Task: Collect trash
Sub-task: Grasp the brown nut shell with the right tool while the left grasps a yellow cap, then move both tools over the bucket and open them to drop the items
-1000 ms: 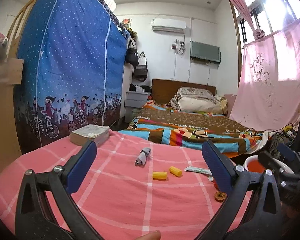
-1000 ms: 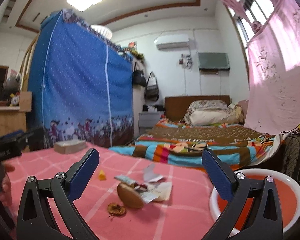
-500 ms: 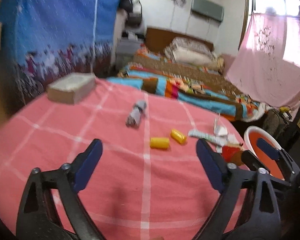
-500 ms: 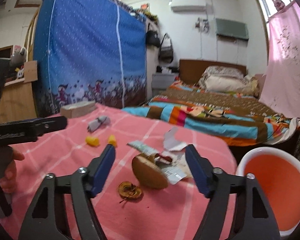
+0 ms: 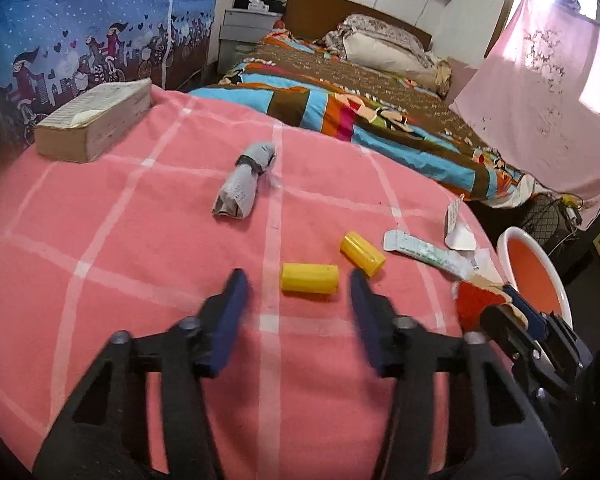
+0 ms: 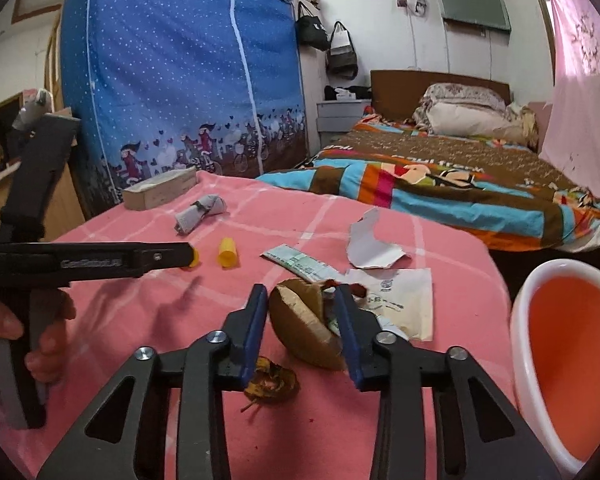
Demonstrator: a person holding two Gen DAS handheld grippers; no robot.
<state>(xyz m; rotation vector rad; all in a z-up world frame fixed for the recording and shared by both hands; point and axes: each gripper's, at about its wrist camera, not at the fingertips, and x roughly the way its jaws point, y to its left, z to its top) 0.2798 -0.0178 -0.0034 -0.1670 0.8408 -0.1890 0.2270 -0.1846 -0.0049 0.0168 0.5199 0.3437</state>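
On the pink checked cloth [image 5: 140, 280] my left gripper [image 5: 296, 280] is closing around a yellow cap [image 5: 310, 278]. The cap lies between the pads with gaps on both sides. A second yellow cap [image 5: 362, 254] and a grey paper roll [image 5: 244, 184] lie beyond. My right gripper [image 6: 300, 294] is closing on a brown fruit shell [image 6: 300, 328], and both pads touch its sides. A dried peel [image 6: 272, 380] lies under the left finger. A wrapper strip [image 6: 300, 264], torn white paper [image 6: 372, 248] and a paper packet [image 6: 400, 304] lie just past the shell.
A white basin with an orange inside [image 6: 516, 332] stands off the table's right edge. A thick book [image 5: 96, 120] lies at the far left corner. Beyond the table are a bed [image 5: 380, 100] and a blue fabric wardrobe [image 6: 180, 80]. A hand [image 6: 40, 340] holds the left gripper's handle.
Both grippers tipped down toward the cloth and moved in. Their jaws narrowed from wide open, the left around the yellow cap, the right onto the brown shell.
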